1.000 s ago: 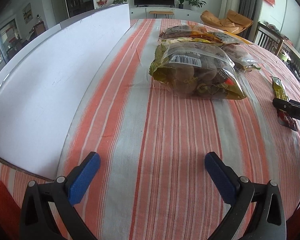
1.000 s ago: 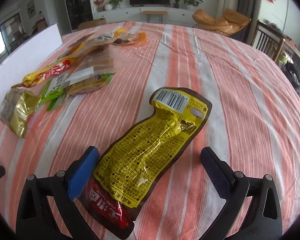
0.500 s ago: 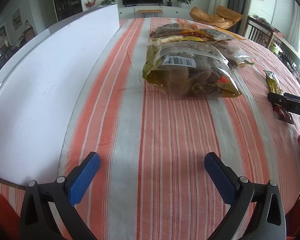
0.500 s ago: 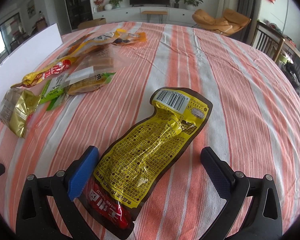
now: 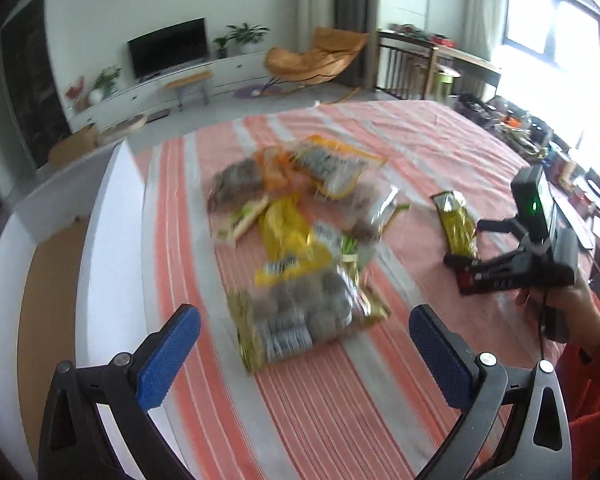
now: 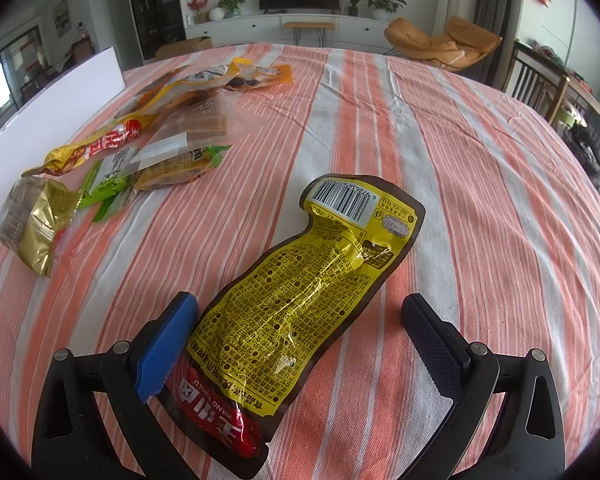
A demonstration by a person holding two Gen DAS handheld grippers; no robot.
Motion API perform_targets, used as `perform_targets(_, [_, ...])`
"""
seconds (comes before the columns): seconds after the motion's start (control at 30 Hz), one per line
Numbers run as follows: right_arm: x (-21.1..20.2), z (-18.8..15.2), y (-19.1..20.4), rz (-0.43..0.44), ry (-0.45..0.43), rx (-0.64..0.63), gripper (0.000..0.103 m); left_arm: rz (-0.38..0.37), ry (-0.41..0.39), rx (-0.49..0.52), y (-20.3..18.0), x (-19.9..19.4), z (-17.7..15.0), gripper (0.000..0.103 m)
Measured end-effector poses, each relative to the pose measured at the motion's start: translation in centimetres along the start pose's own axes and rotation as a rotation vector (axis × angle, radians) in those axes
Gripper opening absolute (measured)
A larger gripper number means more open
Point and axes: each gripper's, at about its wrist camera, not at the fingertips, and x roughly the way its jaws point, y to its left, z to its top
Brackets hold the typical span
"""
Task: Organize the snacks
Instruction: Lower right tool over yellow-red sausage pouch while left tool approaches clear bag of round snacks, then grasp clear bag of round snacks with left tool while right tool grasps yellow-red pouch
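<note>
**A:** Snacks first: your yellow packet [image 6: 312, 280] lies flat on the striped tablecloth [image 6: 480, 184], apart from the pile of other snack bags [image 6: 140, 140] that sits toward the cloth's left edge, by the white board [image 6: 56, 100].

**B:** Which of your tools has it?

**A:** Neither yet. Your right gripper [image 6: 300, 340] is spread wide and straddles the packet's near end; the blue pad [image 6: 166, 346] looks to be just beside or touching the packet's left edge, while the other finger stands well clear on the right. Nothing is pinched.

**B:** How does the packet run?

**A:** Its long axis is diagonal: red end nearest you and slightly left, barcode end away and to the right. So your jaws don't sit square across it. I'd judge that you need to turn the wrist a little, or close on the narrow red end where both pads can meet it.

**B:** And your left side?

**A:** Your left gripper [image 5: 304, 344] is also spread, holding nothing, and hangs above the cloth facing the clear bag of round brown snacks [image 5: 304, 320] at the near end of the pile. That view is blurred, so finer detail is lost. From there your right hand [image 5: 560, 304] shows at the right, with the yellow packet just beyond its tool.

**B:** So the right hand is nearer?

**A:** Clearly, by my reading.
</note>
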Motion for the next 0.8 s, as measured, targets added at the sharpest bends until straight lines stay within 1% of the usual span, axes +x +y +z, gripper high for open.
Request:
perform_targets(0.13, [0.0, 0.0, 0.0, 0.001, 0.000, 0.001, 0.103, -0.023, 0.051, -0.052, 2.5, 3.4, 3.0, 0.103])
perform_targets(0.27, [0.0, 0.0, 0.0, 0.000, 0.000, 0.000, 0.103, -0.047, 0.093, -0.041, 2.8, 7.3, 4.0, 0.103])
perform_targets(0.33, [0.0, 0.0, 0.0, 0.001, 0.000, 0.001, 0.103, -0.081, 0.151, -0.041, 2.8, 9.4, 3.6, 0.103])
perform_targets(0.4, [0.0, 0.0, 0.0, 0.001, 0.000, 0.001, 0.103, -0.140, 0.255, -0.043, 2.4, 11.3, 2.7, 0.103])
perform_targets(0.5, [0.0, 0.0, 0.0, 0.001, -0.001, 0.001, 0.103, -0.194, 0.343, -0.012, 1.0, 11.1, 0.5, 0.103])
perform_targets(0.6, [0.0, 0.0, 0.0, 0.001, -0.001, 0.001, 0.103, -0.277, 0.404, 0.087, -1.8, 8.8, -2.3, 0.103])
perform_targets(0.63, [0.0, 0.0, 0.0, 0.001, 0.000, 0.001, 0.103, -0.303, 0.411, 0.122, -2.7, 7.9, -3.1, 0.103])
perform_targets(0.7, [0.0, 0.0, 0.0, 0.000, -0.001, 0.000, 0.103, -0.291, 0.388, 0.165, -3.8, 6.4, -3.9, 0.103])
perform_targets(0.73, [0.0, 0.0, -0.1, 0.001, -0.001, 0.001, 0.103, -0.272, 0.361, 0.158, -4.1, 5.8, -3.9, 0.103])
perform_targets(0.77, [0.0, 0.0, -0.1, 0.001, -0.001, 0.001, 0.103, -0.261, 0.339, 0.134, -4.1, 5.4, -3.8, 0.103])
perform_targets(0.8, [0.0, 0.0, -0.1, 0.001, -0.001, 0.001, 0.103, -0.255, 0.310, 0.081, -3.9, 5.1, -3.6, 0.103])
